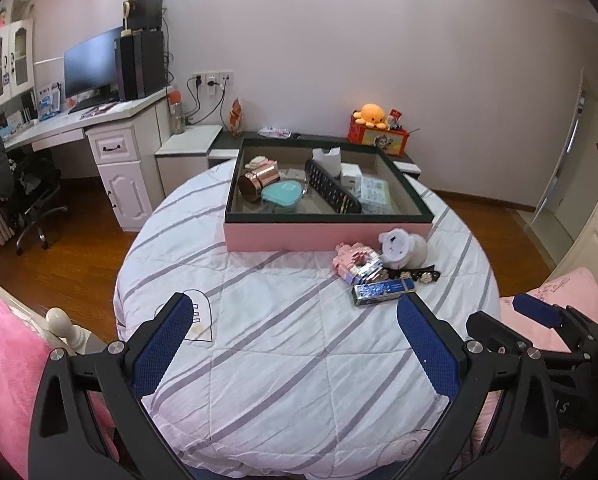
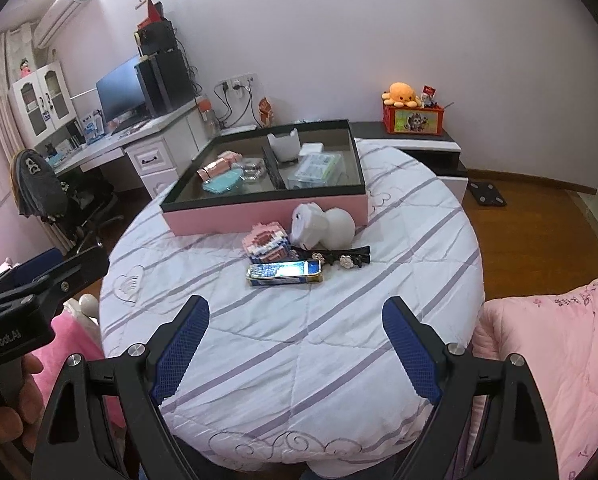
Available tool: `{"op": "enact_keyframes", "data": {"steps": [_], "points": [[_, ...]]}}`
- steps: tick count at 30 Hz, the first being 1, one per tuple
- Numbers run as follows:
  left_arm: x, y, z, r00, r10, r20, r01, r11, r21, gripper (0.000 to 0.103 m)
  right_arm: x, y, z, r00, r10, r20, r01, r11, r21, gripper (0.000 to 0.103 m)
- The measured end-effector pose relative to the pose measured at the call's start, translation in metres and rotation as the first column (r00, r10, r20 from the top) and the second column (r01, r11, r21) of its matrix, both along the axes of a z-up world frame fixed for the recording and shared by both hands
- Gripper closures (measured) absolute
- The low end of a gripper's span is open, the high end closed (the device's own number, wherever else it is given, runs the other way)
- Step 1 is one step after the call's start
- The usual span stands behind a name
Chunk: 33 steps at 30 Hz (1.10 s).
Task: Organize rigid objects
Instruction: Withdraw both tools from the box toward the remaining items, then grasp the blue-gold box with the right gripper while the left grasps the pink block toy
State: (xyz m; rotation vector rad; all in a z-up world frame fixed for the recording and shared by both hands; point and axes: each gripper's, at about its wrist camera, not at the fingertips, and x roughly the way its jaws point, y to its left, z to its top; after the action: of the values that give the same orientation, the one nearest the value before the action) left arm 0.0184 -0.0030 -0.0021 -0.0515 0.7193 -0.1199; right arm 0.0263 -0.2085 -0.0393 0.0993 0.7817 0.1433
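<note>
4 loose items, nearest a blue tin [image 2: 285, 274], lie before the pink box [image 2: 267, 210]. Left gripper [image 1: 295, 336] and right gripper [image 2: 295, 340] hover apart, empty; approach should straddle the tin's narrow sides.

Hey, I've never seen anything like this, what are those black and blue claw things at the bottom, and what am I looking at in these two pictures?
They are handheld grippers, one in each of a person's hands, each with a camera looking along its fingers. One picture looks out from the left gripper, the other from the right gripper. Both are open and hold nothing.

Ahead is a round table under a striped quilt. On it stands a pink box already holding a remote and other items. Still loose in front of it: a blue tin, a pink block model, a white round toy and a black hair clip.
</note>
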Motion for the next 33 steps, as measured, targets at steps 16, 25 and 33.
{"op": "enact_keyframes", "data": {"steps": [16,25,33], "points": [[0.054,0.015,-0.051,0.995,0.026,-0.100,-0.025,1.000,0.011,0.000,0.088,0.035,-0.075,0.988,-0.011,-0.151,0.008,1.000,-0.021,0.013],[0.073,0.024,-0.073,0.988,0.037,-0.148,-0.038,0.999,-0.001,0.000,0.102,0.057,-0.088,0.989,-0.043,-0.139,0.025,0.991,-0.130,0.014],[0.082,0.016,-0.077,0.988,0.019,-0.151,-0.018,1.000,0.011,0.000,0.097,0.047,-0.086,0.994,-0.027,-0.108,0.018,0.996,-0.089,0.020]]}}
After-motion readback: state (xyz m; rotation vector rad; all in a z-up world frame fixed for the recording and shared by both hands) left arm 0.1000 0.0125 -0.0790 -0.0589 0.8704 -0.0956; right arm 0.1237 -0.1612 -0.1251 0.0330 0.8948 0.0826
